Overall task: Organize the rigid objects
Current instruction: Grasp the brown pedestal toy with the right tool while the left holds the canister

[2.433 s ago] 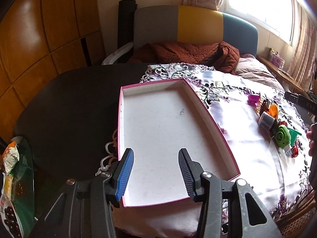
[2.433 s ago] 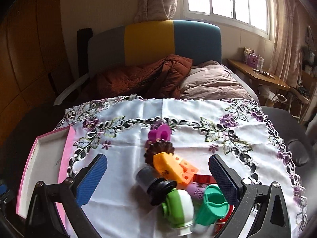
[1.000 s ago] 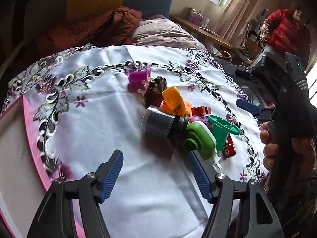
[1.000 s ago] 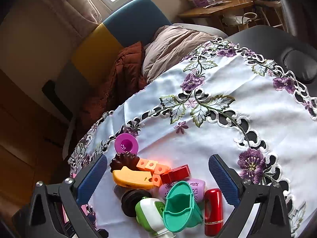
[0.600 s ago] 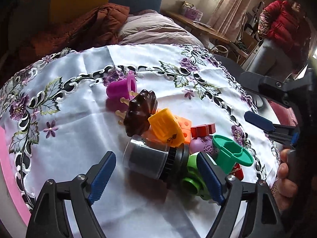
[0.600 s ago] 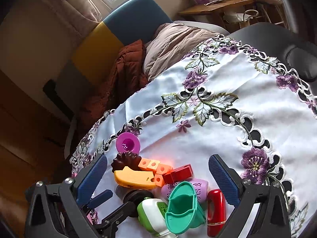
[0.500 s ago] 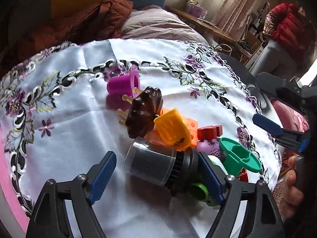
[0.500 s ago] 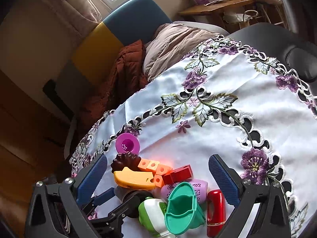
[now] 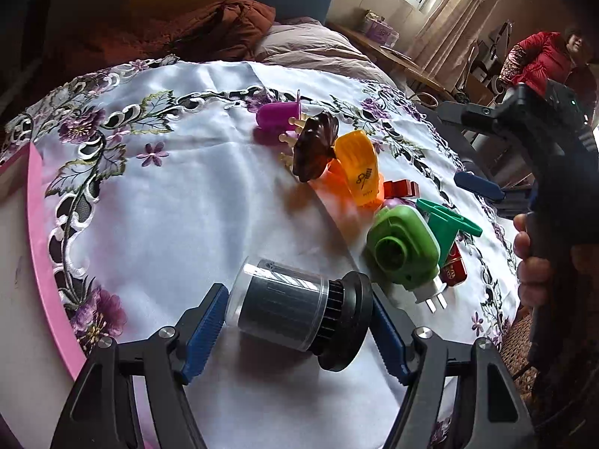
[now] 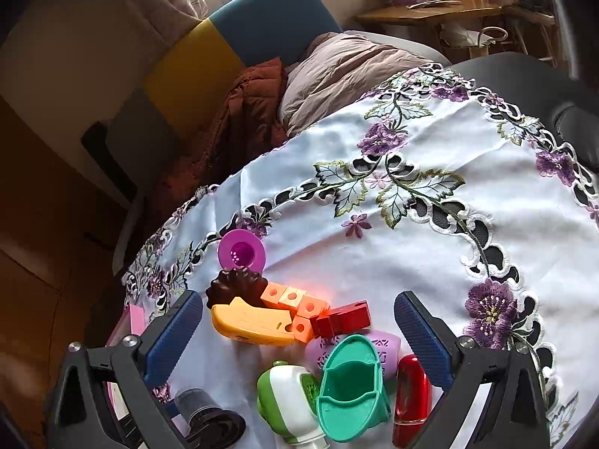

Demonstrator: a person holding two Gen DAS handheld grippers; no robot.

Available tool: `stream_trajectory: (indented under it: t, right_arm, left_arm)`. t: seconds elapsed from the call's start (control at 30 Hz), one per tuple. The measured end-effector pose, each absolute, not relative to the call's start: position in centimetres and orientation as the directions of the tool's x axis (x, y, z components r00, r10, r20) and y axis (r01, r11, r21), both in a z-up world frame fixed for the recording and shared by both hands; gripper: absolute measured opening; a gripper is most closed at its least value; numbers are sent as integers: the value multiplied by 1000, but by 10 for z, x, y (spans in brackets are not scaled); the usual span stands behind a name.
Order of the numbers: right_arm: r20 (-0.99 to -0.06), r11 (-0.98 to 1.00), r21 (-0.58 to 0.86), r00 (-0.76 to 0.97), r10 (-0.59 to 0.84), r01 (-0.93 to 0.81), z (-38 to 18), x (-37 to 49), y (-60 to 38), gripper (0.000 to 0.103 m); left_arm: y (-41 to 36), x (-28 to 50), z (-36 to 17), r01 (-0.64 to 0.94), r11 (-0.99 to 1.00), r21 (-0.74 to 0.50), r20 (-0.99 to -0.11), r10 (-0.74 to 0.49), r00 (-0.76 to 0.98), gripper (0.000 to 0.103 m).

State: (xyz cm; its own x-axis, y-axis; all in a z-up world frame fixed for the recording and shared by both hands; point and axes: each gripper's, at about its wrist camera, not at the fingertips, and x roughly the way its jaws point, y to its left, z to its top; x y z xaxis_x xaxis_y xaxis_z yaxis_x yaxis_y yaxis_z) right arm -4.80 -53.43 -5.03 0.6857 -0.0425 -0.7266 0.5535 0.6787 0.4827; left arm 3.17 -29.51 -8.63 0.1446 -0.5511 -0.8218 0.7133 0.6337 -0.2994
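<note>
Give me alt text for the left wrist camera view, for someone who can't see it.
The left gripper holds a clear-and-black cylindrical canister lengthwise between its blue fingers over a flowered white tablecloth. Beyond lie colourful plastic toys; a pink tray edges the left.

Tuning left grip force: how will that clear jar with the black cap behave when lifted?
The jar lies on its side, so it would probably roll if nudged. Its glossy clear wall looks rigid but likely slippery. The wider black cap may tilt it in the left gripper.

Home bedroom: headboard (image 10: 239,41), bedding (image 10: 348,71).
</note>
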Motion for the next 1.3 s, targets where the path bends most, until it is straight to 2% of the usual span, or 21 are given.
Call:
stream_trajectory:
  t: [0.1,0.3,0.37,0.53,0.57,0.6,0.63,0.7,0.73,0.93,1.13,1.17,1.2,1.23,1.3]
  right_arm:
    - [-731,733,434,681,-53,523,-47,-41,-523,103]
    - [-747,892,229,658,-95,389,-41,-19,-476,102]
    - [-754,925,162,647,-110,345,-43,-10,-463,98]
    - [-803,948,67,580,-134,311,-63,15,-452,76]
    - [-811,949,50,567,-143,310,-67,20,-452,75]
    - [-818,949,29,552,-158,314,-72,23,-453,67]
    - [-823,950,17,544,-164,313,-75,25,-453,49]
    - [-823,951,19,545,-161,310,-76,24,-454,34]
    - [-814,950,25,557,-161,311,-73,21,-455,31]
    - [-792,954,102,604,-95,283,-60,14,-452,30]
    - [-737,915,372,649,188,157,-54,10,-450,27]
    - [-763,930,323,630,145,177,-57,13,-445,27]
    - [-796,956,213,604,50,202,-60,15,-437,8]
    - [-801,962,182,598,26,202,-61,15,-433,1]
    - [-746,927,339,646,162,160,-54,11,-440,0]
  left_arm:
    - [-293,29,-86,715,635,-291,-820,-551,156,74]
    - [-280,24,-85,705,647,-292,-814,-555,173,74]
    - [-274,23,-85,696,652,-301,-811,-559,173,74]
    - [-266,20,-84,685,659,-310,-806,-564,177,74]
    - [-265,20,-84,683,662,-309,-806,-563,181,74]
    - [-264,19,-84,681,663,-310,-806,-564,182,74]
    - [-263,19,-84,680,664,-311,-805,-565,183,74]
    - [-261,18,-83,678,666,-312,-802,-567,188,74]
    - [-258,16,-82,678,665,-313,-799,-571,191,74]
    - [-242,8,-67,674,657,-338,-769,-605,204,74]
    - [-216,10,-48,640,671,-374,-739,-632,232,74]
    - [-212,10,-45,634,676,-376,-736,-634,240,74]
    - [-209,11,-43,628,680,-378,-732,-635,247,74]
    - [-206,11,-41,625,682,-381,-729,-637,251,74]
    - [-201,12,-37,618,686,-383,-723,-639,261,74]
